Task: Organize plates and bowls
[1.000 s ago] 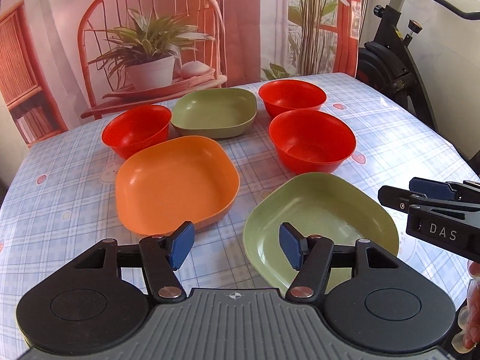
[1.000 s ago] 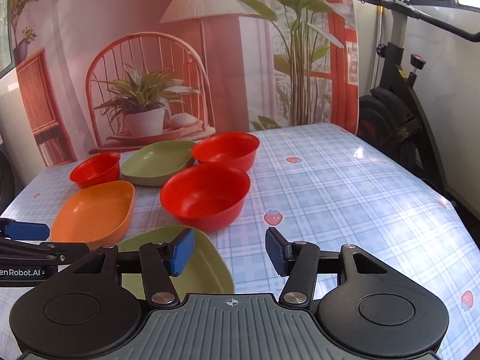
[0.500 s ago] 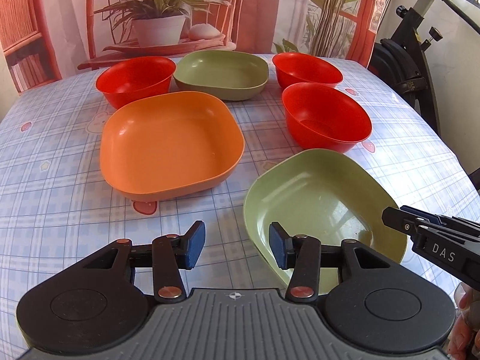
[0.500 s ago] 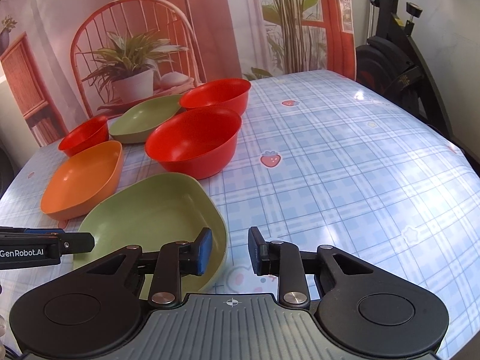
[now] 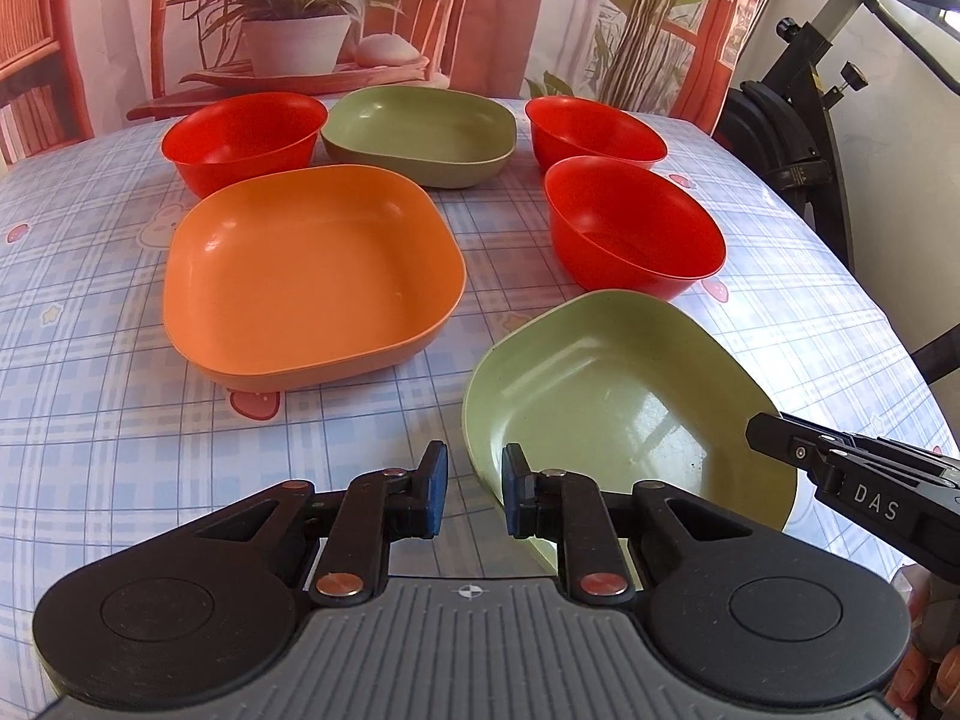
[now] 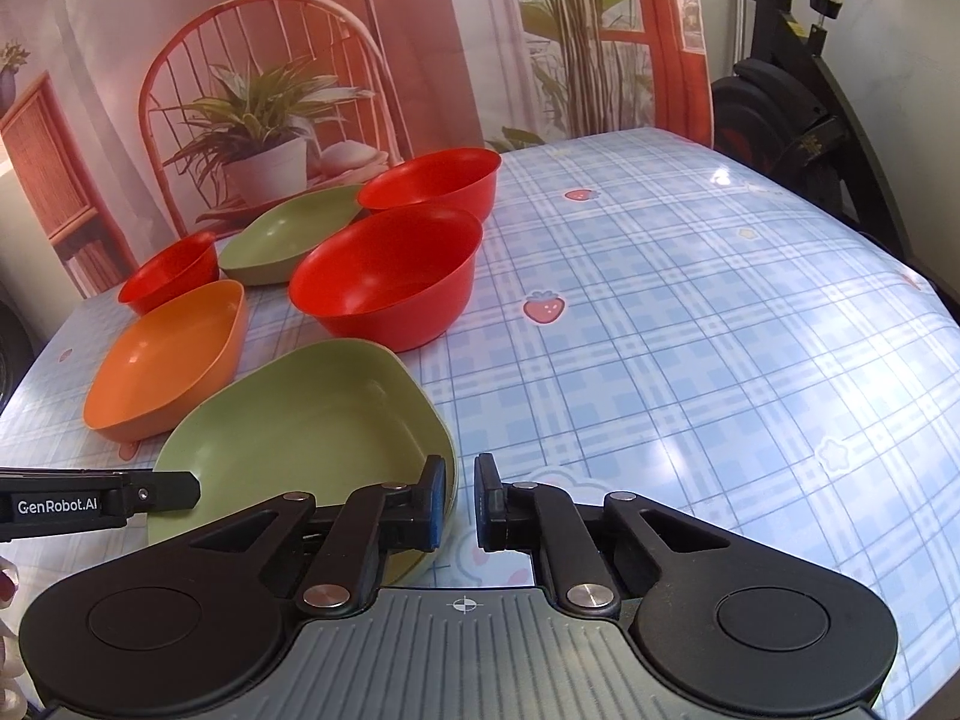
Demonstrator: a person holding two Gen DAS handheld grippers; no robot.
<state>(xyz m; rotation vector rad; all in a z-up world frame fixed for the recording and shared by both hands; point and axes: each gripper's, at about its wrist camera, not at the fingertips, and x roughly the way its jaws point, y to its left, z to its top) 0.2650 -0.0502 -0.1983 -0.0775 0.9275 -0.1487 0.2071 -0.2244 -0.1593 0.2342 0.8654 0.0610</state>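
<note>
A near green plate (image 5: pixel 606 396) (image 6: pixel 300 426) lies at the table's front. My left gripper (image 5: pixel 474 491) straddles its left rim, jaws narrowed but apart, rim between the pads. My right gripper (image 6: pixel 461 501) straddles its right rim in the same way, with a small gap. An orange plate (image 5: pixel 312 276) (image 6: pixel 168 354) lies to the left. Three red bowls (image 5: pixel 636 228) (image 5: pixel 594 132) (image 5: pixel 246 135) and a second green plate (image 5: pixel 420 132) stand further back.
The table has a blue plaid cloth (image 6: pixel 690 330) with open room on its right half. An exercise bike (image 6: pixel 798 120) stands beyond the right edge. A printed backdrop (image 5: pixel 360 12) hangs behind the table.
Both grippers have moved down and forward onto the near green plate's opposite rims, and both pairs of jaws have narrowed from wide open to a small gap.
</note>
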